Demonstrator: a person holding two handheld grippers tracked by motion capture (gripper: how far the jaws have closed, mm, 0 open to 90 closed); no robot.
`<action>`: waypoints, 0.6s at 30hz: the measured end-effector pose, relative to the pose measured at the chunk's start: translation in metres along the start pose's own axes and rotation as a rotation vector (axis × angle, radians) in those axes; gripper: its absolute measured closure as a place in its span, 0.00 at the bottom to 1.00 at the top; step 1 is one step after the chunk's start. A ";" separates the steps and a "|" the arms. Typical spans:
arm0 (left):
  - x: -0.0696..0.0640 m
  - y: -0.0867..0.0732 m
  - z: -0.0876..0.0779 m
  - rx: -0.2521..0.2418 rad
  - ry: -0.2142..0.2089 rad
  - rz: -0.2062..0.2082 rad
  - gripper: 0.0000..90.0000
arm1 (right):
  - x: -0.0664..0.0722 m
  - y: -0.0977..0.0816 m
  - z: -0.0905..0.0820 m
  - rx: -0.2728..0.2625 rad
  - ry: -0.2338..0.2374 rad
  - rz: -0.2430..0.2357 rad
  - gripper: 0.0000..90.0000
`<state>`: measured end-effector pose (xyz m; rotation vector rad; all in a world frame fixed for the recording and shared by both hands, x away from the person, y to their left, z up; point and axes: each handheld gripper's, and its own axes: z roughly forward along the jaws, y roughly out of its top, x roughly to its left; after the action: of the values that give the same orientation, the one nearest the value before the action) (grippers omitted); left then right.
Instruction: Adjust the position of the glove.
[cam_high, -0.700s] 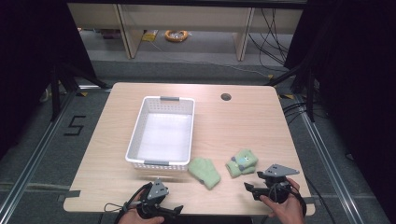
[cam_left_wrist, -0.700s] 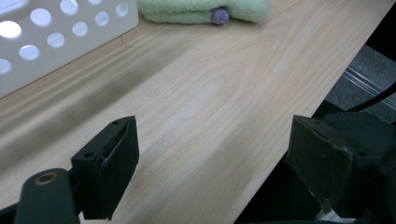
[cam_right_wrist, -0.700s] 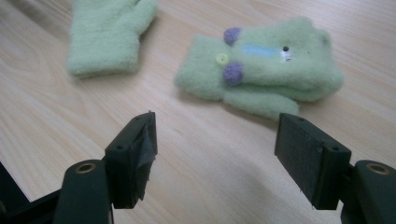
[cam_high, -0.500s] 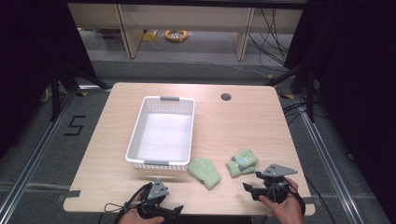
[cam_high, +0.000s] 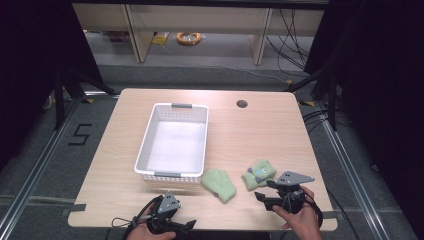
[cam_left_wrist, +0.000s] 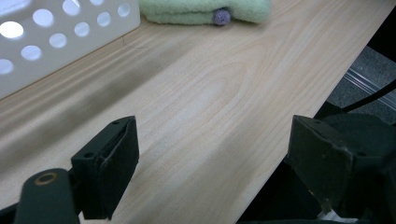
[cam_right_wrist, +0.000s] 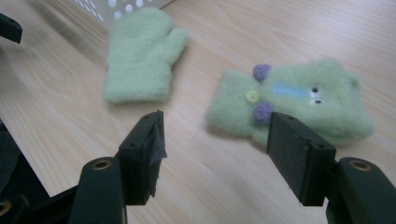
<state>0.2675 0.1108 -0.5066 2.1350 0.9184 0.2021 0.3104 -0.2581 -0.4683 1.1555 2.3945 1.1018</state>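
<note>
I see both jaws spread, empty; decorated mitten (cam_right_wrist: 299, 100) near desk's front edge looks soft, light — I'd pinch its cuff.

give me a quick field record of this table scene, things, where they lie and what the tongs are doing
surface: light wooden table
container: white perforated plastic basket, upright, nothing visible inside
item 1: plain pale green fleece mitten, flat on the table by the basket's near right corner
item 2: pale green fleece mitten with purple pompoms and a yellow button, flat, to the right of item 1, apart from it
left tongs: open, nothing between them, at the table's near edge
right tongs: open, nothing held, just short of item 2
</note>
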 end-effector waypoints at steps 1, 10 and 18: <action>0.000 0.000 0.000 -0.001 0.000 -0.001 0.18 | 0.002 0.003 0.002 0.001 0.002 -0.013 0.43; 0.002 0.000 -0.001 0.012 0.005 0.026 0.18 | 0.006 0.013 0.008 0.010 0.023 -0.043 0.43; 0.002 0.001 -0.001 0.009 0.005 0.027 0.18 | 0.013 0.021 0.017 0.020 0.048 -0.072 0.43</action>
<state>0.2687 0.1125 -0.5054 2.1570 0.8955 0.2169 0.3228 -0.2312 -0.4635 1.0512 2.4681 1.0973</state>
